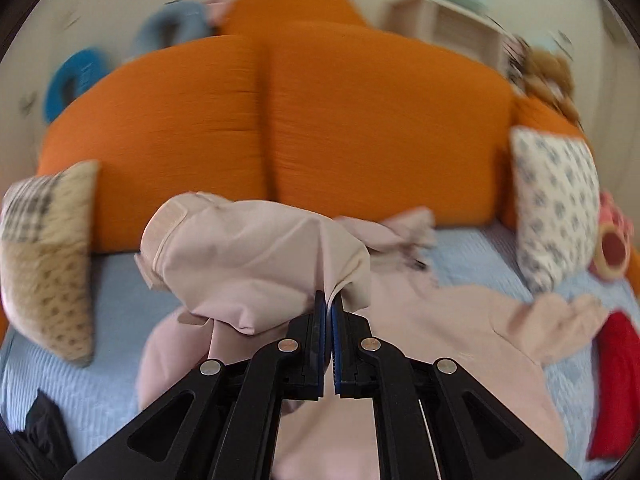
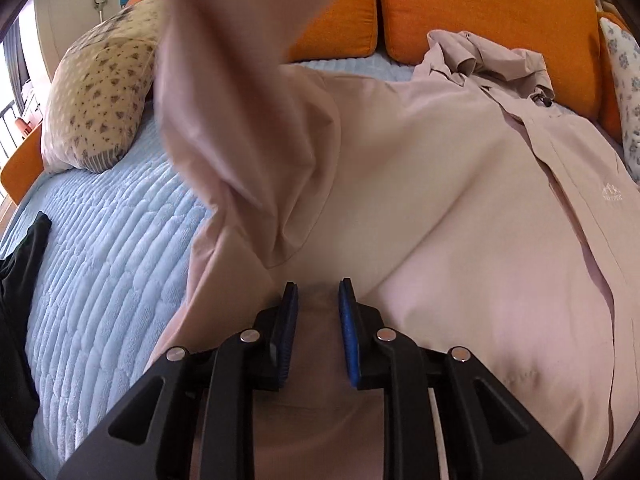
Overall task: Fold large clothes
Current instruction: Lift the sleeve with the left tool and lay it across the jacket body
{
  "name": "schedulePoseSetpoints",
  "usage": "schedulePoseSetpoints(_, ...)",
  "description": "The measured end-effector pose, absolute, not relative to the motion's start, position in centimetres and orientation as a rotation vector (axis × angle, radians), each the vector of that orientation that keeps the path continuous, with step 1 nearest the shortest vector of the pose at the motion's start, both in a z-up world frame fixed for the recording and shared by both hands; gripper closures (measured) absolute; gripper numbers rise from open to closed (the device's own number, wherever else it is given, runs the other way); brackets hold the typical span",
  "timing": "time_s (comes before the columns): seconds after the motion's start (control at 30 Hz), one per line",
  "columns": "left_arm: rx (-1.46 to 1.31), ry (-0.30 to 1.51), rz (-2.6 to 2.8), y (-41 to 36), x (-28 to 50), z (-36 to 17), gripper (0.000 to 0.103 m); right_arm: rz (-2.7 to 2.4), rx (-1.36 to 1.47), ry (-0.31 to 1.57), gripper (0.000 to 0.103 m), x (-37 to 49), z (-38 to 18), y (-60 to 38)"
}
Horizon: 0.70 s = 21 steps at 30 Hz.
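Above the bed (image 2: 100, 240), left tongs (image 1: 329, 300) pinch the jacket (image 2: 460, 200) sleeve; right tongs (image 2: 318, 292) gape.

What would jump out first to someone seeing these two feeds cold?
The pale pink jacket spread across the light blue bedspread, with one sleeve lifted, pinched in the shut left gripper. Behind it, the big orange cushions fill the headboard end. The right gripper sits open over the jacket's lower part.
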State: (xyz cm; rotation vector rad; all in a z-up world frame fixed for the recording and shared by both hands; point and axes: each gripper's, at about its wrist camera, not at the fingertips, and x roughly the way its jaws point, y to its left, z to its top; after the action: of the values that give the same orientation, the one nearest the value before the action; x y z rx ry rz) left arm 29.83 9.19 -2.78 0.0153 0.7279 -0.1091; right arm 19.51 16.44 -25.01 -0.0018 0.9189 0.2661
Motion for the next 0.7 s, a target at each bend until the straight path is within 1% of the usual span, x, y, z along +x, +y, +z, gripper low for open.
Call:
schedulePoseSetpoints(0.13,0.127,0.761,-0.185,-0.6,29.9,-6.4,0.095,0.291,-0.032,0.929,0.081,18.9,-24.9,16.3)
schedulePoseSetpoints(0.23,0.190,0.815,-0.231,-6.8,30.1,-10.1,0.095,0.311,-0.044,0.947,0.081,18.9,-24.8,16.1)
schedulePoseSetpoints(0.33,0.314,0.883,-0.288,-12.9,29.9,-14.6,0.095,0.334,-0.056,0.961,0.082,19.0,-24.7,16.0)
schedulePoseSetpoints(0.4,0.369,0.925,-0.296,-15.0,29.9,-17.0,0.095,0.340,-0.057,0.961,0.083,19.0,-24.7,15.8)
schedulePoseSetpoints(0.5,0.406,0.981,-0.293,-16.1,29.5,-20.5,0.095,0.350,-0.059,0.961,0.083,19.0,-24.8,15.8)
schedulePoseSetpoints(0.53,0.427,0.980,-0.296,-16.5,29.3,-21.0,0.093,0.351,-0.059,0.962,0.083,19.1,-24.8,15.7)
schedulePoseSetpoints(0.6,0.520,0.961,-0.336,-17.8,27.7,-21.9,0.072,0.357,-0.061,0.963,0.082,19.1,-24.9,15.8)
schedulePoseSetpoints(0.63,0.540,0.944,-0.370,-18.9,27.2,-21.8,0.050,0.358,-0.070,0.961,0.082,19.1,-24.9,15.9)
schedulePoseSetpoints(0.67,0.563,0.910,-0.409,-20.1,26.2,-21.3,0.039,0.357,-0.073,0.961,0.082,19.1,-24.9,15.9)
schedulePoseSetpoints(0.7,0.586,0.874,-0.454,-21.1,25.0,-20.6,0.036,0.356,-0.078,0.961,0.082,19.1,-24.9,15.9)
